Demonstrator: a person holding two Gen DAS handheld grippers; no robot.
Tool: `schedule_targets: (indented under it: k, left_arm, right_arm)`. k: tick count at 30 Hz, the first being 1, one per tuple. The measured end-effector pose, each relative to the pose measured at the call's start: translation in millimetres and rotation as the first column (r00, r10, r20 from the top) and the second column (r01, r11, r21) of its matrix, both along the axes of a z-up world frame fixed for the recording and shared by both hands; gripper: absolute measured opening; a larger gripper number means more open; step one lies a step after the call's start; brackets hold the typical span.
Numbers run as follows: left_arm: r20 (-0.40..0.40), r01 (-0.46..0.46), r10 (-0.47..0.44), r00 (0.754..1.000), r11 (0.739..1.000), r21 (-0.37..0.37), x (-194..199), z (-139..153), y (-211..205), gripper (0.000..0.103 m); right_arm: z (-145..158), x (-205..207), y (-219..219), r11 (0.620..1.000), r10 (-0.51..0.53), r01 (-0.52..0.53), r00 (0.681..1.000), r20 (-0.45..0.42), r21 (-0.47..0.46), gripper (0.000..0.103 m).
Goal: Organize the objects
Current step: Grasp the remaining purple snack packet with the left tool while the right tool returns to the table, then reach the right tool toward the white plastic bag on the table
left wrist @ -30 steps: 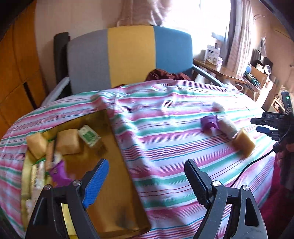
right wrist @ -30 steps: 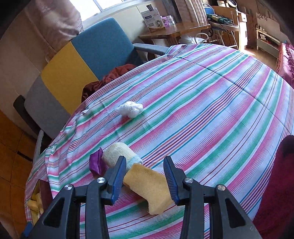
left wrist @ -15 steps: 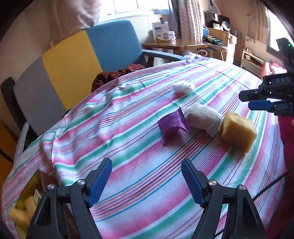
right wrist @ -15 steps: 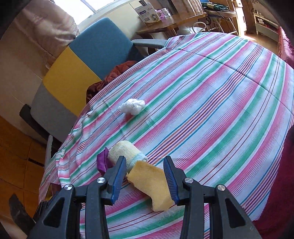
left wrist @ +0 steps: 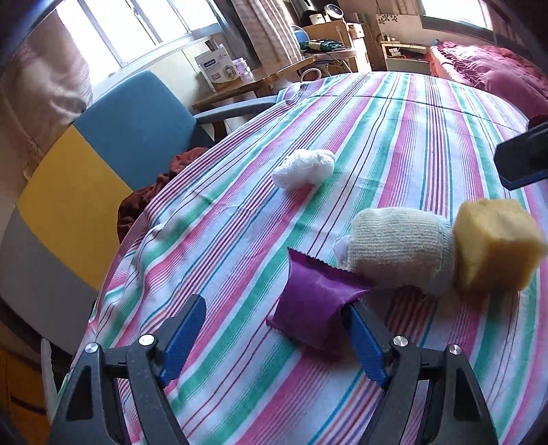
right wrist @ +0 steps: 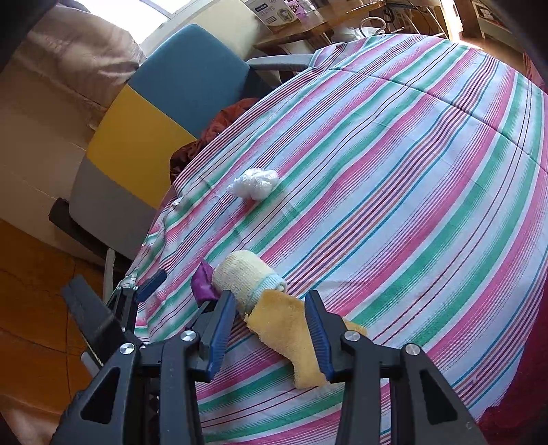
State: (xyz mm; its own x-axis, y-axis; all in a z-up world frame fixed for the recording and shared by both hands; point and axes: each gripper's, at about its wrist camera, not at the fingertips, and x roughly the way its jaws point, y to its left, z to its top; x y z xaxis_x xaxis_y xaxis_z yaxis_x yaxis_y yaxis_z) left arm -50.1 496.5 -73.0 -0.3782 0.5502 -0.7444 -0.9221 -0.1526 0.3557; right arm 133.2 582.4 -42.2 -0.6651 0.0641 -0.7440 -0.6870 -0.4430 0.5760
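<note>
You're lining up two pickups off the striped tablecloth. Your left gripper is sitting with jaws spread and nothing between the pads; the purple pouch is lying just ahead, touching the right finger's tip. Shift right to centre it, then close. Your right gripper is straddling the yellow sponge, jaws narrowed around it, but I can't tell whether the pads are pressing yet. The cream sock roll is touching both pouch and sponge, so lift cleanly. The white plastic wad is lying farther off, apart.

Home, bed, armchair, curtained window
</note>
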Motion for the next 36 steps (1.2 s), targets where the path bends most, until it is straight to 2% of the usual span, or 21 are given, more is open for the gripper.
schedule_targets:
  k: [2, 4, 5, 6, 9, 13, 19, 25, 27, 31, 36]
  left_arm:
    - [0.017, 0.017, -0.017, 1.000, 1.000, 0.007, -3.5, -1.4, 7.7, 0.082]
    - [0.066, 0.026, -0.026, 0.997, 1.000, 0.006, -5.2, -3.8, 12.9, 0.069]
    - [0.119, 0.019, -0.019, 0.993, 1.000, 0.000, -8.0, -5.8, 14.1, 0.048]
    - [0.168, -0.001, 0.003, 0.986, 1.000, -0.008, -11.3, -8.1, 14.4, 0.035]
    - [0.222, -0.080, 0.070, 0.973, 0.996, 0.036, -13.8, -7.8, 3.1, 0.034]
    - [0.327, -0.232, 0.202, 0.923, 0.971, 0.057, -12.6, -1.6, -23.9, 0.033]
    - [0.336, -0.336, 0.290, 0.896, 0.938, 0.088, 27.2, 5.3, -77.1, 0.033]
    - [0.390, -0.448, 0.377, 0.840, 0.887, 0.109, 52.6, -1.5, -132.7, 0.033]
    - [0.393, -0.462, 0.385, 0.835, 0.879, 0.121, 55.5, -6.1, -143.3, 0.033]
    - [0.403, -0.457, 0.370, 0.837, 0.877, 0.146, 57.1, -8.6, -150.0, 0.033]
    - [0.463, -0.466, 0.355, 0.813, 0.872, 0.149, 48.1, -14.6, -152.5, 0.033]
  right_arm:
    - [-1.1, -0.6, 0.2, 1.000, 0.006, -0.006, 1.000, 0.001, -0.005, 0.043]
    - [-2.5, -1.6, 0.1, 1.000, 0.010, -0.010, 1.000, 0.005, -0.009, 0.043]
    - [-3.2, -1.8, 0.0, 1.000, 0.010, -0.010, 1.000, 0.007, -0.009, 0.043]
    - [-3.6, -2.0, -0.1, 1.000, 0.011, -0.011, 1.000, 0.010, -0.009, 0.043]
    - [-3.4, -2.0, -0.1, 1.000, 0.010, -0.010, 1.000, 0.014, -0.003, 0.043]
    - [-2.9, -2.3, -0.2, 1.000, 0.008, -0.008, 1.000, 0.020, 0.004, 0.043]
    - [-1.4, -3.7, -1.4, 1.000, 0.010, -0.011, 0.999, 0.032, 0.028, 0.043]
    - [-2.8, -10.5, -5.9, 0.998, 0.031, -0.034, 0.998, 0.063, 0.052, 0.042]
    - [-4.0, -13.1, -8.8, 0.997, 0.046, -0.051, 0.996, 0.078, 0.059, 0.043]
    - [-4.8, -20.9, -15.1, 0.992, 0.069, -0.080, 0.991, 0.115, 0.094, 0.043]
    - [0.6, -37.3, -17.6, 0.980, 0.134, -0.155, 0.978, 0.158, 0.125, 0.042]
